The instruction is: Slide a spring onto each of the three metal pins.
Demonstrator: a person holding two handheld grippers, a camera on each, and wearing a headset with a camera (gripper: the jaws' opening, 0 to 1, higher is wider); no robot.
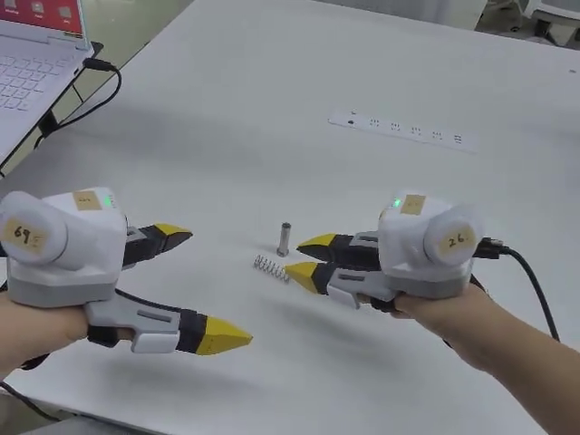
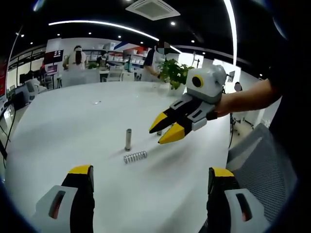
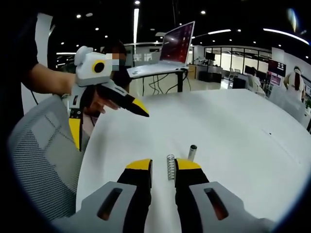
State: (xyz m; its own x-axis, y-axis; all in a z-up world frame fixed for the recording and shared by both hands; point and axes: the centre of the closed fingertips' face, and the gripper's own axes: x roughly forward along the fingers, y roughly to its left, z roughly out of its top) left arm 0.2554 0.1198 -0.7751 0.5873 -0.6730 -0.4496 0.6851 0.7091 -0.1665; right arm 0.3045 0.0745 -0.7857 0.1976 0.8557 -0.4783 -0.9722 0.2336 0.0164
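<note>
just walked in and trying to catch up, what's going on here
A person holds tongs in each hand over a white table. One metal pin stands upright, bare, with a spring lying flat beside it. The right tongs, jaws slightly apart and empty, point at the spring, tips close to it. The left tongs hang wide open off to the side, also empty. The spring is not yet on the pin.
</note>
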